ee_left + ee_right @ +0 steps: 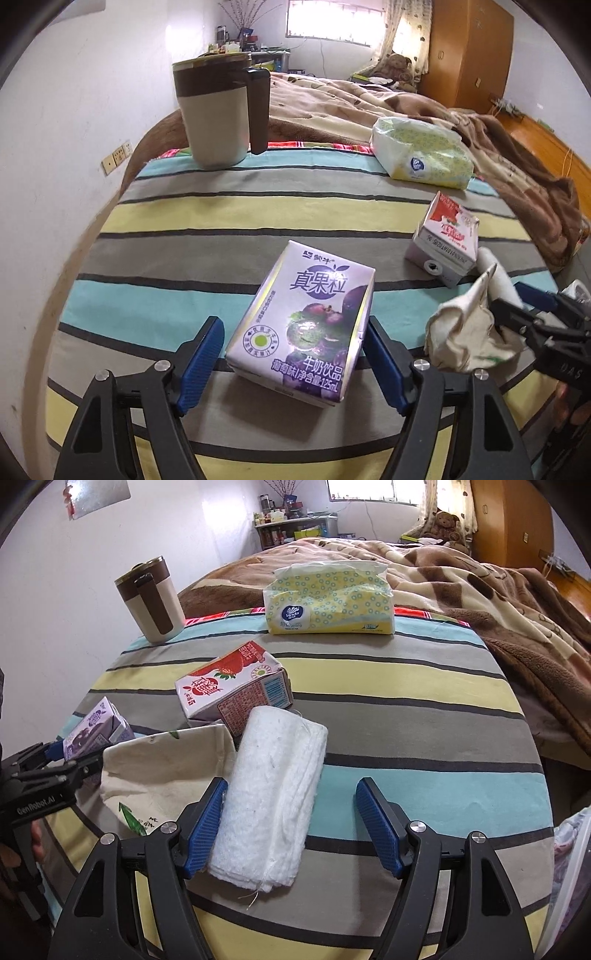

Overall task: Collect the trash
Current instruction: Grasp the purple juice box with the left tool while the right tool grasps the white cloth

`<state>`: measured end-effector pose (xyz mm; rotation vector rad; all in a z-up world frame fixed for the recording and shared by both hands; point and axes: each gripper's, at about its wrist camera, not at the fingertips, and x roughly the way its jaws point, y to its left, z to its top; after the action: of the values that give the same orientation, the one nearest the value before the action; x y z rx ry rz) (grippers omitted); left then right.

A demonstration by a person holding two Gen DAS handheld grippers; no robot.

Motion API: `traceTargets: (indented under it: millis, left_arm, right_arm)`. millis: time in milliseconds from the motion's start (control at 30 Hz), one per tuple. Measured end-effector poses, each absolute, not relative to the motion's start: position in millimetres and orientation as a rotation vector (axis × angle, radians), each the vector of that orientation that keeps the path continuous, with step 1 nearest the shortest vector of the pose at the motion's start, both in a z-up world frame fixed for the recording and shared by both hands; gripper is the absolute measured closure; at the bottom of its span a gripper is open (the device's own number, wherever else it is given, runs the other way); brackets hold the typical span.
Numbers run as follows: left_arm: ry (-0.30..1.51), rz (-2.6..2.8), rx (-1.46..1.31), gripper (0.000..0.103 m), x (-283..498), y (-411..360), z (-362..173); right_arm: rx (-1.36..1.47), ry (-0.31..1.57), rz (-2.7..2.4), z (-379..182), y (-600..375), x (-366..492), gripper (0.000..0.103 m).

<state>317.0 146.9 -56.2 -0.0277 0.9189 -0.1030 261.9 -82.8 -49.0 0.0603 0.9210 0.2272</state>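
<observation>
the left gripper (295,354) stands with its blue pads wide apart on either side of a purple grape milk drink carton (301,325), which lies flat on the striped tablecloth (184,236). the right-hand pad is just at the carton's edge, while a gap shows at the left-hand pad; whether either pad touches cannot be told.

the right gripper (291,827) is also spread apart. a rolled white cloth (273,797) lies between its fingers, pressed against the left pad (207,819) and well clear of the other pad. in the left wrist view this gripper (517,314) appears at the right edge, next to a crumpled cream canvas bag (469,332).

in the right wrist view the canvas bag (162,771) lies open just left of the white roll, with a green leaf print on its side. behind them a red strawberry milk carton (236,686) lies on its side, touching the far end of the roll. the purple carton (98,731) sits at the far left between the left gripper's fingers (55,753).

farther back on the cloth, a beige and brown lidded mug (151,598) stands upright at the left, and a yellow vinda tissue pack (328,598) lies at the far edge. a brown blanket (498,602) covers the bed beyond.
</observation>
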Motion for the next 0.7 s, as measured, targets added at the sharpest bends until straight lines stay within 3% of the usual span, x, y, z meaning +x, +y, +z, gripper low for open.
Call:
traceTargets:
  millis: [33,167,267,333,433,700]
  left_arm:
    - [0.921,-0.108,-0.04,0.035,317.1,148.0,-56.6]
    - [0.918,-0.101,-0.033,0.036,314.7,146.3,-56.2]
    - [0.912,-0.108,-0.033,0.036,311.9,144.0,-55.0]
    - [0.907,-0.106,-0.037,0.037,309.3,143.6,-53.3]
    - [0.9,-0.104,-0.048,0.037,303.9,143.5,-49.9]
    - [0.874,-0.11,-0.065,0.037,281.4,135.4,-38.3]
  right_arm:
    - [0.057,0.921,0.226,-48.9,-82.4,261.6,0.031]
    - [0.071,0.917,0.226,-48.5,-85.1,260.2,0.041]
    - [0.077,0.915,0.233,-48.4,-85.4,258.4,0.052]
    - [0.091,0.912,0.25,-48.2,-85.0,256.4,0.067]
    - [0.102,0.905,0.252,-47.7,-85.8,254.2,0.075]
    - [0.134,0.878,0.263,-39.4,-92.4,241.7,0.079]
